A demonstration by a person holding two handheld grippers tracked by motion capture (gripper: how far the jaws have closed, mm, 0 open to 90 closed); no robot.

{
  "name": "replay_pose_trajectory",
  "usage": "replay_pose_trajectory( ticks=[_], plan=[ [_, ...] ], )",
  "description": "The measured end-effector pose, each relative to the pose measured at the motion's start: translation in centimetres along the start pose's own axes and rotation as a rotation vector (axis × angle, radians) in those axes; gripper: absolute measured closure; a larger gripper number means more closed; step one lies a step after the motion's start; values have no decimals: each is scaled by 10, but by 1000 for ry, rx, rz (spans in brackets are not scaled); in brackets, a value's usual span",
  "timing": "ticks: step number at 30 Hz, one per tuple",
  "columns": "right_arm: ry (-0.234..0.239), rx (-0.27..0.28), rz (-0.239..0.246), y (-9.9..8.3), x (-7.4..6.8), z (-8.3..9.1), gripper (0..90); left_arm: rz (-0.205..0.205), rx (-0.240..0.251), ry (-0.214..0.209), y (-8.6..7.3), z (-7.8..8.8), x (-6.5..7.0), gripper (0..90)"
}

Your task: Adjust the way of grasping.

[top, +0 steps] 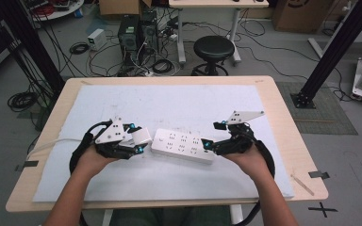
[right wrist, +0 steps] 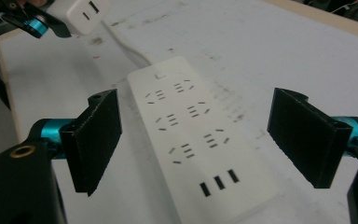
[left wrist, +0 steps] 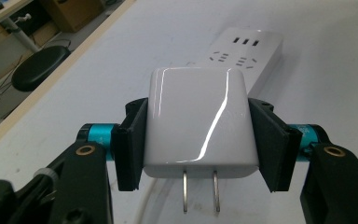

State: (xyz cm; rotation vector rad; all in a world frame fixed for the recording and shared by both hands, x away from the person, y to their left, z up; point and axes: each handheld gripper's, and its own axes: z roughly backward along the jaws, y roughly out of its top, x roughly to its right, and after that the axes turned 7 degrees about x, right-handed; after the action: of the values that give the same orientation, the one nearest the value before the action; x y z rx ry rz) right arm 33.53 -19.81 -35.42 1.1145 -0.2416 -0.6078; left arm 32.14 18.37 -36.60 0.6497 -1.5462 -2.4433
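While a person sits at a wooden table [top: 283, 141] covered by a white mat [top: 169, 101], each hand holds a two-jaw gripper near a white power strip [top: 183, 145] lying at the mat's centre. At the strip's nine o'clock end, the left gripper [top: 139, 139] clamps a white charger [left wrist: 200, 123] by its two flat sides, its two metal prongs [left wrist: 200, 191] bare and pointing back toward the gripper's camera. At the strip's three o'clock end, the right gripper [top: 210, 135] hangs with its jaws spread wide and nothing between them, one on each long side of the strip [right wrist: 200, 149]. The step in hand looks like plugging the charger into a socket. To do that well, the right gripper should likely pin the strip steady first, while the left turns the charger so the prongs face down, lines them up with one pair of slots, then presses straight in without tilting.
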Motion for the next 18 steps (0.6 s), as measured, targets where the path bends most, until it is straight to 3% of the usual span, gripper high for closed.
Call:
replay_pose_trajectory(
  ticks=[2,5,8,18],
  plan=[
    [37,-16,-16,-2,-7,-9,179,-38,-6,-8,1,-5,7,424],
    [53,-26,-24,-3,-12,-15,179,-75,-6,-15,2,-11,17,424],
    [109,-33,-53,-4,-20,-25,179,-124,-7,-26,3,-16,27,424],
    [243,-17,-166,-10,-32,-43,179,-210,42,-32,5,-25,53,424]
  ],
)
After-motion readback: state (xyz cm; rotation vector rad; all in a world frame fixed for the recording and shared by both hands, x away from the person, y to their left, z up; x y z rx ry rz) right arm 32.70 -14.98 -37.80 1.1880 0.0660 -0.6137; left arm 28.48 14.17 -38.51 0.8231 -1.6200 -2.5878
